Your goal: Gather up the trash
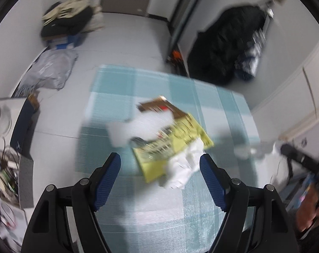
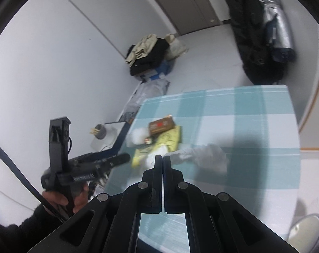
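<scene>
Looking at the checked cloth [image 1: 222,105], the trash is found piled near its middle: a yellow wrapper [image 1: 180,139], a brown packet [image 1: 159,105] at its far end, white tissue [image 1: 184,164] at its near end. The left gripper [image 1: 160,162] is held wide apart above the pile, nothing between the pads. The right gripper [image 2: 162,158] is fully closed on a white bag [image 2: 203,154]. Easy trouble here: only the tissue could get pinched and the wrapper left behind, or the cloth snagged too.

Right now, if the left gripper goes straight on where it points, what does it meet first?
Probably the crumpled white tissue lying on the yellow wrapper, both between the open jaws of the left gripper; blur makes depth uncertain.
</scene>
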The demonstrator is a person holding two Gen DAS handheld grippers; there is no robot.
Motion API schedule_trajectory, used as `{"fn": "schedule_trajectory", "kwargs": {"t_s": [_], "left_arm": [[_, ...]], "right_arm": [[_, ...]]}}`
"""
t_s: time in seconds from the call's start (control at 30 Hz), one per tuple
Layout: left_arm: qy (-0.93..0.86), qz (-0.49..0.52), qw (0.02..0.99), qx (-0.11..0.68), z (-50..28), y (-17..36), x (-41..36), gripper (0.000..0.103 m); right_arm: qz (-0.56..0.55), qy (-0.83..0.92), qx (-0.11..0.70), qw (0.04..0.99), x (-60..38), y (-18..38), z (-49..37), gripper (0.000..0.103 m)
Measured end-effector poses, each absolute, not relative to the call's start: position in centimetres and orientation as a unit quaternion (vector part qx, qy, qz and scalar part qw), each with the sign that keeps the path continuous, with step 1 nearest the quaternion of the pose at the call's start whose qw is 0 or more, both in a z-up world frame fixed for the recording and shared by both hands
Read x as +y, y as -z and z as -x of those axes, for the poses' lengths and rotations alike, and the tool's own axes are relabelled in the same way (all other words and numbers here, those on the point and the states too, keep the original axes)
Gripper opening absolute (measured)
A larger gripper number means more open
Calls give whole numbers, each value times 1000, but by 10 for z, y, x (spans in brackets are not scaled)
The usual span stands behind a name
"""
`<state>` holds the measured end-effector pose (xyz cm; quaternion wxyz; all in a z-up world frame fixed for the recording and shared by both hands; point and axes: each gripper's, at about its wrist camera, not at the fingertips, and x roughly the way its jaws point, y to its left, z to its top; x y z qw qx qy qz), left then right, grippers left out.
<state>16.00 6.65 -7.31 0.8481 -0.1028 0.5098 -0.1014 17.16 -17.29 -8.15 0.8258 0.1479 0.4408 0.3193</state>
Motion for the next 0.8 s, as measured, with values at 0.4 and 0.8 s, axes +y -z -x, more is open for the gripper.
{"fn": "schedule_trajectory", "kwargs": {"t_s": [0.4, 0.8], "left_arm": [[94, 3, 827, 554, -164, 108, 17, 74], [43, -58, 835, 545, -160, 118, 5, 59]], "right_arm": [[-160, -298, 436, 834, -220, 80, -169, 0], [-175, -293, 424, 838, -250, 75, -160, 0]]}}
